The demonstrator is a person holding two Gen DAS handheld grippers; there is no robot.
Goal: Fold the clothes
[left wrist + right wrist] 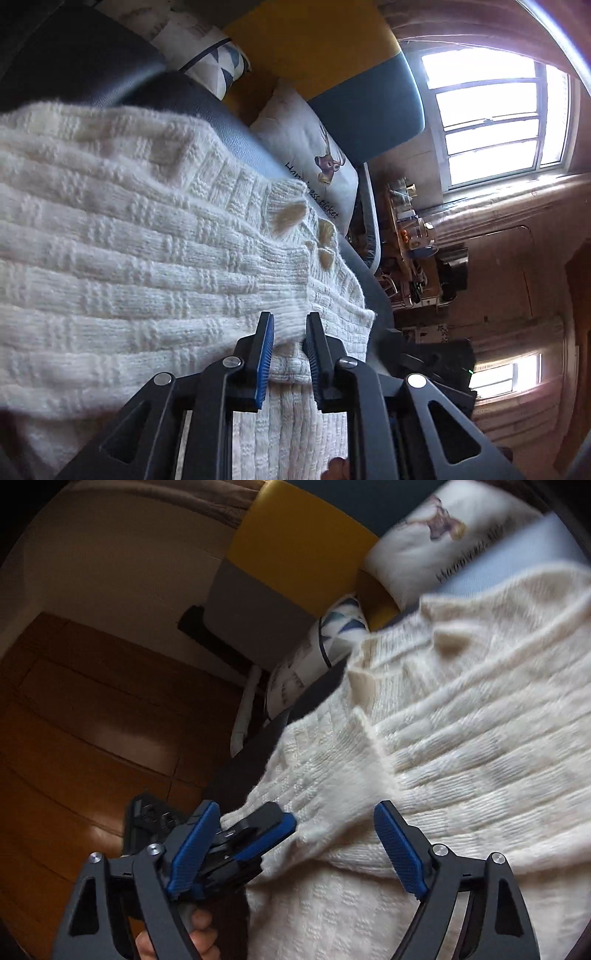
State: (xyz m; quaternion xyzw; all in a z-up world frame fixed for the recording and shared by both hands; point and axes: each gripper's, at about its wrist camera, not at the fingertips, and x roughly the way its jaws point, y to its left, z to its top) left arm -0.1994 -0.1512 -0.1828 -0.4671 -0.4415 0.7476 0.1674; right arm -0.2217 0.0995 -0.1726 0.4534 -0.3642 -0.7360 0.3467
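Observation:
A cream knitted sweater (129,240) lies spread on a dark sofa seat (229,122), partly folded over itself. My left gripper (290,325) is shut on a thick fold at the sweater's near edge, with knit bunched between its blue pads. In the right wrist view the sweater (461,738) fills the right side. My right gripper (295,806) stands wide open over its near edge, touching nothing. The left gripper (255,830) shows there too, clamped on the sweater's corner, just inside the right gripper's left finger. A hand (199,934) holds its handle.
A deer-print pillow (314,155) and a triangle-pattern pillow (218,62) lean on the yellow and blue sofa back (314,44). Wooden floor (92,720) lies left of the sofa. A cluttered table (413,236) stands under a bright window (491,118).

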